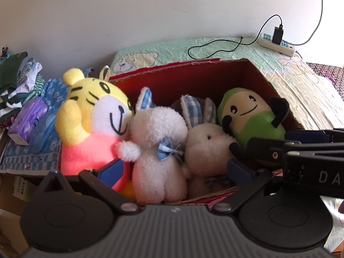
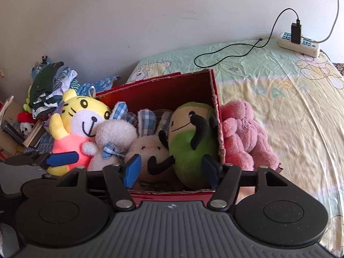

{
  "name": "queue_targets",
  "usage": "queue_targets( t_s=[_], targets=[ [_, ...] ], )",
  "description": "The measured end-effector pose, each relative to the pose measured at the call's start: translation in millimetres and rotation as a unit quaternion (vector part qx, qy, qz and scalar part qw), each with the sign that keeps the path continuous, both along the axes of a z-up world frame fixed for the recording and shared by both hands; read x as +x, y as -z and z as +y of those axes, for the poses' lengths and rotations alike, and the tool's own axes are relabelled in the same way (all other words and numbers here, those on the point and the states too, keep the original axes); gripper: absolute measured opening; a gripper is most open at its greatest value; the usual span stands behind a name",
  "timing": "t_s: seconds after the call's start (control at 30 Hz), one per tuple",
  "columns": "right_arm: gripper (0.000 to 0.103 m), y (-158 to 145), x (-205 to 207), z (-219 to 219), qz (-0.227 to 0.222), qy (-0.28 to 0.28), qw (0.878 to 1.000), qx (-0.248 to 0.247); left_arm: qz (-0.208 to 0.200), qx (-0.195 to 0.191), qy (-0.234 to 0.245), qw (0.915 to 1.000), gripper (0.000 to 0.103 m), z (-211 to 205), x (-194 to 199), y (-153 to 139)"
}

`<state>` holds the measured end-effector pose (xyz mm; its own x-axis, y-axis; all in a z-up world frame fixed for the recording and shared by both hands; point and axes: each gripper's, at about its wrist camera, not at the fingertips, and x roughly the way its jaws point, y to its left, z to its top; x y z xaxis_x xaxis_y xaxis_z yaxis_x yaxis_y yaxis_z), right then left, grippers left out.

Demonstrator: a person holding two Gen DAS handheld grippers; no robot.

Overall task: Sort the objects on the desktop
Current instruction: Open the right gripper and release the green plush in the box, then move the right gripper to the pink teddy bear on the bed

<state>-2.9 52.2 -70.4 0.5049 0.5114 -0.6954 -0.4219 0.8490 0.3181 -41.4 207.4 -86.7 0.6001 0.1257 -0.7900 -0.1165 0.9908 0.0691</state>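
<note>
A red cardboard box [image 1: 193, 75] [image 2: 215, 90] on the bed holds a yellow tiger plush [image 1: 94, 116] [image 2: 75, 124], a white bunny with a blue bow [image 1: 157, 144] [image 2: 111, 142], a second bunny [image 1: 204, 148] [image 2: 146, 148] and a green plush [image 1: 251, 116] [image 2: 189, 142]. A pink plush [image 2: 245, 133] lies outside the box's right wall. My left gripper [image 1: 174, 172] is open around the white bunny's lower body. My right gripper [image 2: 172, 169] is open, jaws either side of the green plush's lower part. The left gripper also shows in the right wrist view [image 2: 62, 159].
A power strip [image 1: 277, 43] [image 2: 298, 43] with a charger and black cable lies at the bed's far right by the wall. Folded clothes [image 1: 19, 81] [image 2: 49, 83], a purple tissue pack [image 1: 28, 118] and clutter sit left of the box. The patterned sheet [image 2: 279, 99] spreads right.
</note>
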Motion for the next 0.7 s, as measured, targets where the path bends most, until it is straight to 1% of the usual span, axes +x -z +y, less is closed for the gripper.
queue_targets(
  t_s=[0.1,0.17,0.27,0.33,0.4,0.47,0.57,0.6,0.7],
  targets=[
    [0.069,-0.1,0.4,-1.8,0.0,0.001,1.0,0.009,-0.006,-0.006,0.002,1.0,0.102,1.9,-0.7,-1.9],
    [0.068,-0.7,1.4,-6.5,0.003,0.005,1.0,0.025,-0.011,-0.012,0.002,0.9999,0.102,2.4,-1.9,-3.7],
    [0.064,-3.7,2.3,-15.3,0.001,0.007,0.999,0.051,-0.017,-0.026,0.005,0.9995,0.102,4.1,-2.8,-6.0],
    [0.057,-6.5,1.3,-20.7,-0.005,0.001,0.998,0.068,-0.024,-0.04,0.01,0.9989,0.099,4.8,-3.6,-8.7],
    [0.054,-10.3,0.6,-28.9,-0.015,-0.004,0.996,0.093,-0.032,-0.051,0.014,0.9981,0.097,5.5,-4.5,-13.3],
    [0.054,-15.0,2.0,-38.7,-0.027,0.002,0.994,0.11,-0.046,-0.06,0.016,0.997,0.097,5.6,-5.3,-19.2],
    [0.052,-19.1,10.3,-57.1,-0.035,0.018,0.992,0.119,-0.064,-0.072,0.025,0.995,0.096,0.0,-6.1,-27.9],
    [0.05,-18.9,14.7,-65.3,-0.036,0.026,0.992,0.121,-0.072,-0.077,0.029,0.9941,0.095,-3.3,-6.6,-30.8],
    [0.049,-12.1,31.1,-89.2,-0.029,0.053,0.993,0.106,-0.088,-0.087,0.037,0.9917,0.094,-15.7,-7.1,-37.0]
  ],
)
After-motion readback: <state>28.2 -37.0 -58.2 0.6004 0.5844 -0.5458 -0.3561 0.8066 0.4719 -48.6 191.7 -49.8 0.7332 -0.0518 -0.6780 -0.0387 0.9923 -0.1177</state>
